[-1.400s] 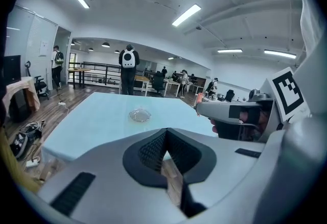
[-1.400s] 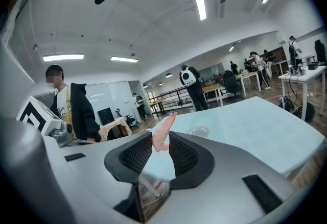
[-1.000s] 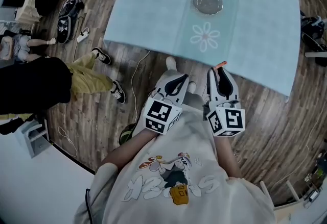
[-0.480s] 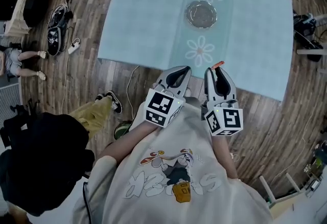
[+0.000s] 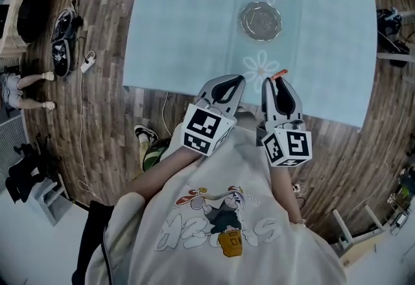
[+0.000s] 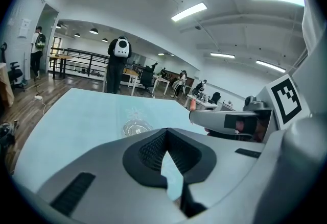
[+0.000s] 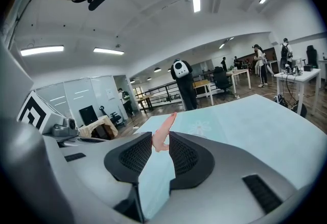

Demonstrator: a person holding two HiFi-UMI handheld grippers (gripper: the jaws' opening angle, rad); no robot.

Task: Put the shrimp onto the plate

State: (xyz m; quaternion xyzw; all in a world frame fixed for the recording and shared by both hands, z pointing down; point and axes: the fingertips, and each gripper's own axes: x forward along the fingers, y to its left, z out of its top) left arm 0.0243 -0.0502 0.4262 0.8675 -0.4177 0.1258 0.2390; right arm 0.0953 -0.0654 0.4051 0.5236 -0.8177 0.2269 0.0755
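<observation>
The bench [image 5: 194,17] carries the plate [image 5: 260,21] near its middle. Both grippers hang short of the plate, over the bench's near edge. The right hand-held gripper [image 5: 275,77] sits more squarely in line with the plate than the left and pinches the shrimp [image 7: 163,133]. The shrimp's long axis runs out past the tips toward the plate, so the carry looks like a straight push forward. The left hand-held gripper [image 5: 237,80] is pressed together on nothing.

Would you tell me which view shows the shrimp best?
The right gripper view: the shrimp sits large, pinched between the jaws. The head view shows only its orange tip, and the left gripper view shows just a tiny pink end.
</observation>
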